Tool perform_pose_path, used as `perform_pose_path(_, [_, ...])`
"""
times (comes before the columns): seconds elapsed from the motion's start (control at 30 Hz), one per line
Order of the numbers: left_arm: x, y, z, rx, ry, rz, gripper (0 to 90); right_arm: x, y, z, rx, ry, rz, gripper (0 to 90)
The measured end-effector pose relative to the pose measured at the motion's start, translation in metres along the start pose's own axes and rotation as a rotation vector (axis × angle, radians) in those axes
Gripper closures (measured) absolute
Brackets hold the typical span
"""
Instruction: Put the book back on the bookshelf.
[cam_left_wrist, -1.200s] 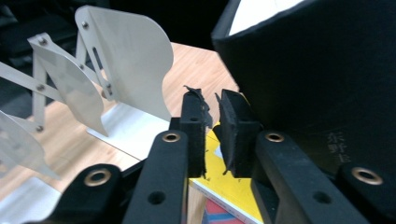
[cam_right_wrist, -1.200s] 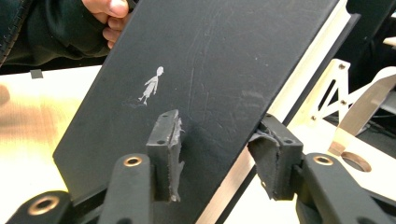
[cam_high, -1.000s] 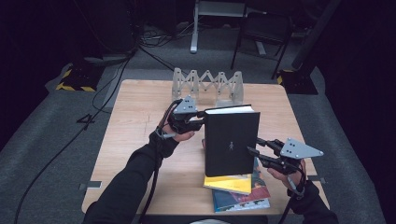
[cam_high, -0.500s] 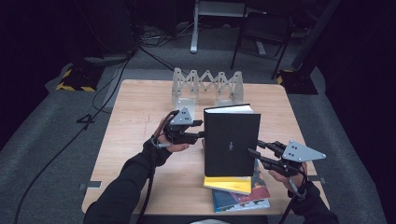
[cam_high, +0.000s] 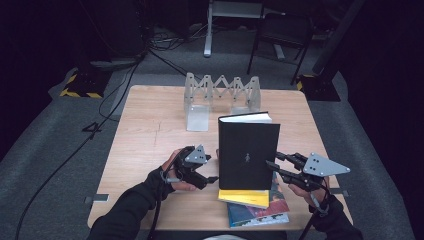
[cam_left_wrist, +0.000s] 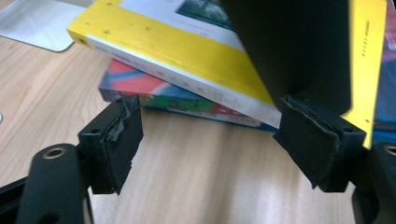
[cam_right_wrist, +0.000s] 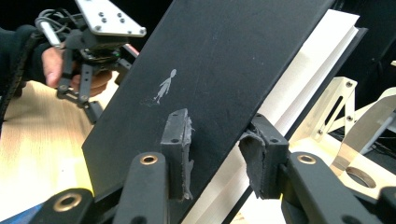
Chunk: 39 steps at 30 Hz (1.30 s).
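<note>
- Since the earlier frames, we are seeing our left gripper (cam_high: 212, 178) come away from the upper left edge of the black book (cam_high: 248, 150) and drop to table level beside the book's lower left corner.
- We are noting that its jaws have just been opening; they are now standing spread, with nothing pinched between them.
- Looking along the left gripper view, we are seeing bare table (cam_left_wrist: 196, 177) between the two pads, with the black book's lower corner just above the right-hand pad.
- We are holding the right gripper (cam_high: 270, 165) where it was a second ago, at the book's right edge.
- We are reading its jaws as pinching the black book: in the right gripper view (cam_right_wrist: 212, 151) one pad is pressing on the front cover and the other on the side of the white page block.
- We are finding the black book standing upright, its bottom edge resting on the yellow book (cam_high: 246, 197).
- We are seeing the yellow book lying flat on a colourful book (cam_high: 262, 212) near the front edge of the table (cam_high: 150, 125).
- We are observing a folding metal rack (cam_high: 220, 92) standing well apart from the books, toward the far side of the table.
</note>
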<state>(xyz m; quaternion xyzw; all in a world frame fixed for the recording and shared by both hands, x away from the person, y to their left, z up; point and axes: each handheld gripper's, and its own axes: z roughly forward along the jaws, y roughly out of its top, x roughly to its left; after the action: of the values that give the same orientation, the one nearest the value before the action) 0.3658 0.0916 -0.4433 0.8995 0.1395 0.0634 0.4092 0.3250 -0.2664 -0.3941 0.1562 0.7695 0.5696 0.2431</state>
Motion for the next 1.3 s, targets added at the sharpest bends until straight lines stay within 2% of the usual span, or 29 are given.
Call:
perform_pose_path(0.03, [-0.004,-0.001,0.0,0.004,0.011,0.004,22.6,0.001,0.0,0.0,-0.002,-0.002,-0.003,62.8])
perform_pose_path(0.1, [-0.007,-0.001,0.0,0.006,0.001,0.004,22.4,0.002,0.0,-0.001,-0.002,-0.001,-0.009,62.8])
perform_pose_path(0.13, [-0.013,-0.002,-0.001,-0.002,-0.035,0.003,22.2,0.002,0.0,-0.002,-0.005,-0.001,-0.013,62.8])
perform_pose_path(0.17, [-0.013,-0.002,-0.001,-0.002,-0.035,0.003,22.2,0.002,0.0,-0.002,-0.003,-0.003,-0.013,62.9])
perform_pose_path(0.2, [-0.02,-0.002,0.0,-0.006,-0.047,0.019,22.1,0.003,0.0,-0.002,-0.004,-0.002,-0.015,62.8])
perform_pose_path(0.3, [-0.025,0.0,0.008,-0.017,-0.037,0.013,22.3,0.004,0.0,-0.003,-0.008,-0.003,-0.022,62.8])
perform_pose_path(0.37, [-0.025,0.005,0.014,-0.044,-0.057,-0.007,22.4,0.005,0.0,-0.004,-0.007,-0.004,-0.031,62.8])
perform_pose_path(0.43, [-0.027,0.008,0.016,-0.058,-0.059,-0.008,22.6,0.006,0.001,-0.005,-0.006,-0.005,-0.035,62.8])
perform_pose_path(0.53, [-0.03,0.017,0.021,-0.077,-0.04,0.024,23.5,0.008,0.001,-0.007,-0.001,-0.009,-0.05,62.8])
perform_pose_path(0.63, [-0.03,0.025,0.023,-0.118,-0.034,0.036,22.7,0.009,0.001,-0.008,-0.003,-0.012,-0.057,62.8])
perform_pose_path(0.77, [-0.026,0.03,0.024,-0.162,-0.042,0.002,21.9,0.011,0.0,-0.008,0.001,-0.02,-0.064,62.5])
perform_pose_path(0.83, [-0.025,0.031,0.023,-0.168,-0.044,0.0,22.1,0.011,0.0,-0.008,0.0,-0.023,-0.064,62.5])
perform_pose_path(0.9, [-0.022,0.04,0.022,-0.206,-0.046,-0.004,22.5,0.012,0.0,-0.009,0.0,-0.026,-0.072,62.2])
perform_pose_path(0.93, [-0.022,0.04,0.022,-0.206,-0.046,-0.004,21.9,0.012,0.0,-0.009,0.0,-0.026,-0.072,62.2])
perform_pose_path(1.1, [-0.011,0.059,0.012,-0.314,-0.056,-0.022,24.9,0.013,-0.002,-0.009,0.014,-0.049,-0.09,60.6])
perform_pose_path(1.13, [-0.011,0.059,0.012,-0.314,-0.056,-0.022,28.0,0.012,-0.004,-0.009,0.019,-0.054,-0.085,60.7])
perform_pose_path(1.17, [-0.01,0.062,0.009,-0.315,-0.063,-0.012,28.0,0.012,-0.004,-0.009,0.019,-0.054,-0.085,60.7])
perform_pose_path(1.23, [-0.01,0.065,0.006,-0.314,-0.065,0.017,33.7,0.009,-0.009,-0.007,0.029,-0.067,-0.06,59.8])
perform_pose_path(1.27, [-0.011,0.065,0.006,-0.31,-0.063,0.025,34.5,0.007,-0.013,-0.006,0.032,-0.063,-0.047,56.7])
perform_pose_path(1.3, [-0.011,0.065,0.006,-0.312,-0.063,0.03,34.9,0.005,-0.015,-0.006,0.033,-0.058,-0.031,49.9])
